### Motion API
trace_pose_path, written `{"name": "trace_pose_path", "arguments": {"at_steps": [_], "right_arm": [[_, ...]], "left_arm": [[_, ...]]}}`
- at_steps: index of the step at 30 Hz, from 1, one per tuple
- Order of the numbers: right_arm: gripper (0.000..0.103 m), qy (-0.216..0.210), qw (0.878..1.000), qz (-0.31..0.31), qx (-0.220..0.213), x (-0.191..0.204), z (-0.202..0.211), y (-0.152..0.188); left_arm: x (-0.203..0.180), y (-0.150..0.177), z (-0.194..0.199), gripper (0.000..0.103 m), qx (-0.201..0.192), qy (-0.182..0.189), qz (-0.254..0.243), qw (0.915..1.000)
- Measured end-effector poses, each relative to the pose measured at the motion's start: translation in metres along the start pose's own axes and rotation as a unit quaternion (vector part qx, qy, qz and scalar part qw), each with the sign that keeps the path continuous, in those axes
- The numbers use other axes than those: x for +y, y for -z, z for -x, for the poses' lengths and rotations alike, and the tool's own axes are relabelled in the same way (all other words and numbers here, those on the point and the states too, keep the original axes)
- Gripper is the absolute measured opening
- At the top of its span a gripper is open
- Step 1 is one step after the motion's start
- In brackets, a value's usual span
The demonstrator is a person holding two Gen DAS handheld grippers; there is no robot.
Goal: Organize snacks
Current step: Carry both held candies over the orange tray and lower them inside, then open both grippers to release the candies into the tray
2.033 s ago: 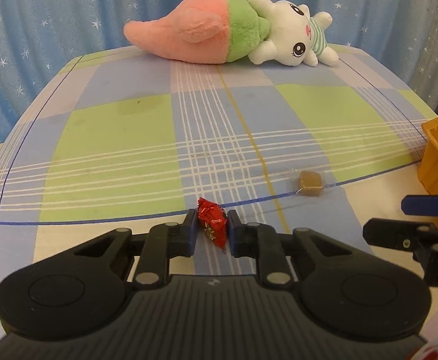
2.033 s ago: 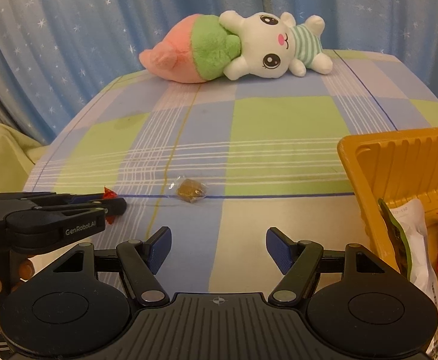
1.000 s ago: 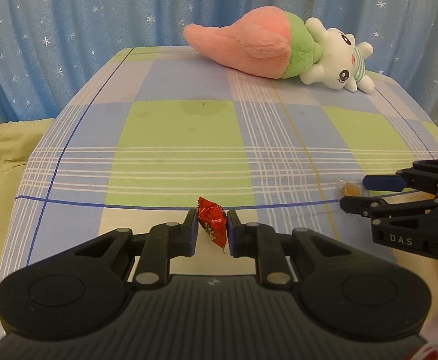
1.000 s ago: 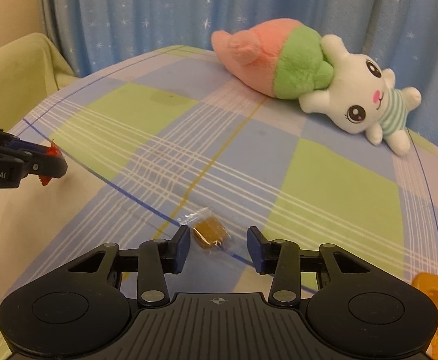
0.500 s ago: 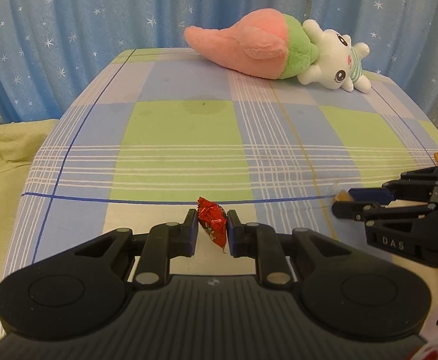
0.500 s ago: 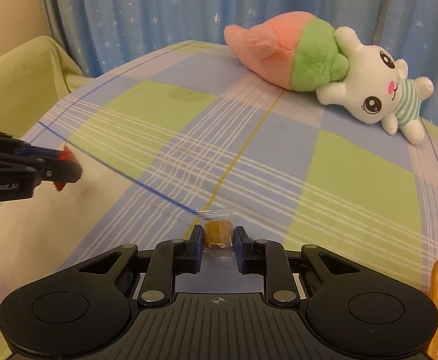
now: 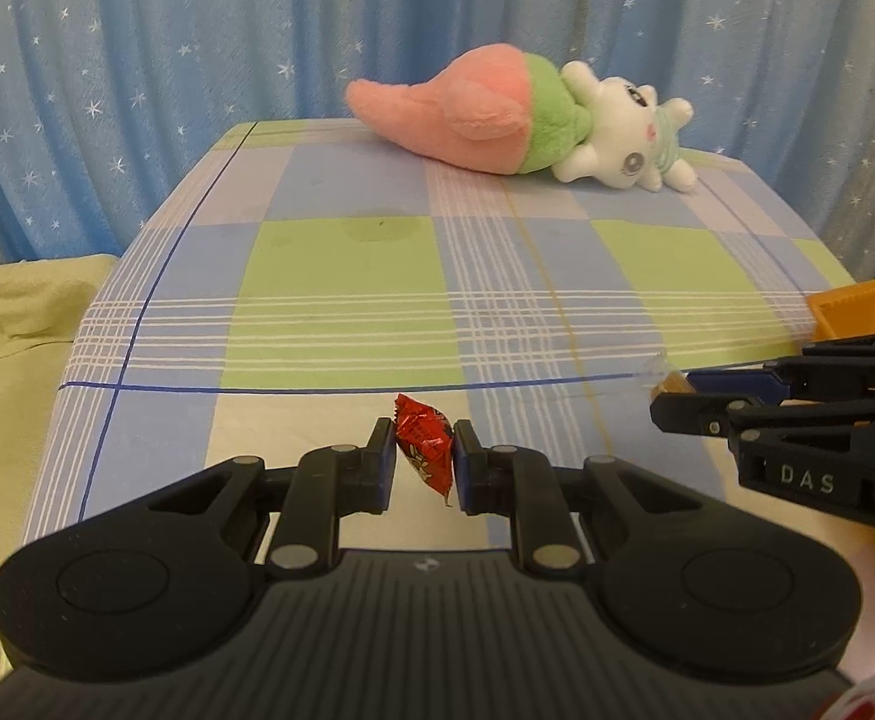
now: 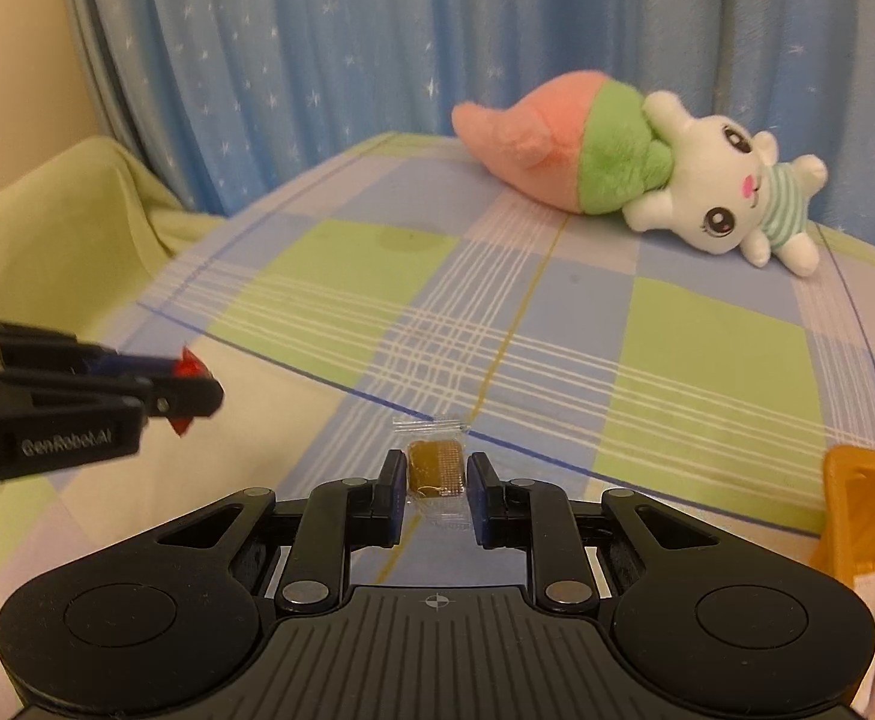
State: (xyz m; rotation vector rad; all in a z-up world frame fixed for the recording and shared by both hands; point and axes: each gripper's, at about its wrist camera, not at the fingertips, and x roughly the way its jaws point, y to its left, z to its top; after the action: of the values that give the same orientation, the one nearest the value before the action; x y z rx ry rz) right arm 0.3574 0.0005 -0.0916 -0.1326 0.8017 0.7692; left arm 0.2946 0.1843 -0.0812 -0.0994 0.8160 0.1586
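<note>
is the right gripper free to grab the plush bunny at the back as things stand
Probably not yet. The right gripper has its jaws shut on a brown candy in clear wrap, so it is occupied. The checked cloth between it and the plush bunny lies bare, so nothing else blocks the way.

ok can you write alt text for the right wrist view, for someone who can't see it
The right gripper is shut on a brown candy in a clear wrapper above a plaid tablecloth. At left, the left gripper holds a red candy; a plush bunny lies behind, an orange basket at right.
</note>
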Motion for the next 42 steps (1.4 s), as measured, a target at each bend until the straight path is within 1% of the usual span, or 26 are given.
{"name": "trace_pose_path", "arguments": {"at_steps": [6,12,19,26,30,33,42], "right_arm": [[0.022,-0.002,0.998,-0.052,-0.029,-0.003,0.044,0.013],[0.022,0.012,0.993,-0.108,-0.049,-0.021,0.097,0.042],[0.022,0.058,0.982,-0.169,-0.065,-0.064,0.163,0.085],[0.022,0.110,0.968,-0.212,-0.072,-0.119,0.216,0.120],[0.022,0.125,0.964,-0.222,-0.073,-0.146,0.234,0.131],[0.022,0.127,0.964,-0.223,-0.073,-0.164,0.242,0.136],[0.022,0.110,0.969,-0.211,-0.071,-0.201,0.242,0.134]], "left_arm": [[-0.021,0.005,0.027,0.018,-0.010,0.025,-0.015,0.9995],[-0.063,0.013,0.051,0.018,-0.013,0.067,-0.037,0.9970],[-0.139,0.021,0.076,0.018,-0.019,0.129,-0.080,0.9882],[-0.218,0.022,0.082,0.018,-0.019,0.176,-0.116,0.9774],[-0.253,0.020,0.077,0.018,-0.017,0.188,-0.124,0.9742],[-0.274,0.018,0.068,0.018,-0.011,0.189,-0.122,0.9743],[-0.318,0.013,0.044,0.018,0.004,0.174,-0.118,0.9776]]}}
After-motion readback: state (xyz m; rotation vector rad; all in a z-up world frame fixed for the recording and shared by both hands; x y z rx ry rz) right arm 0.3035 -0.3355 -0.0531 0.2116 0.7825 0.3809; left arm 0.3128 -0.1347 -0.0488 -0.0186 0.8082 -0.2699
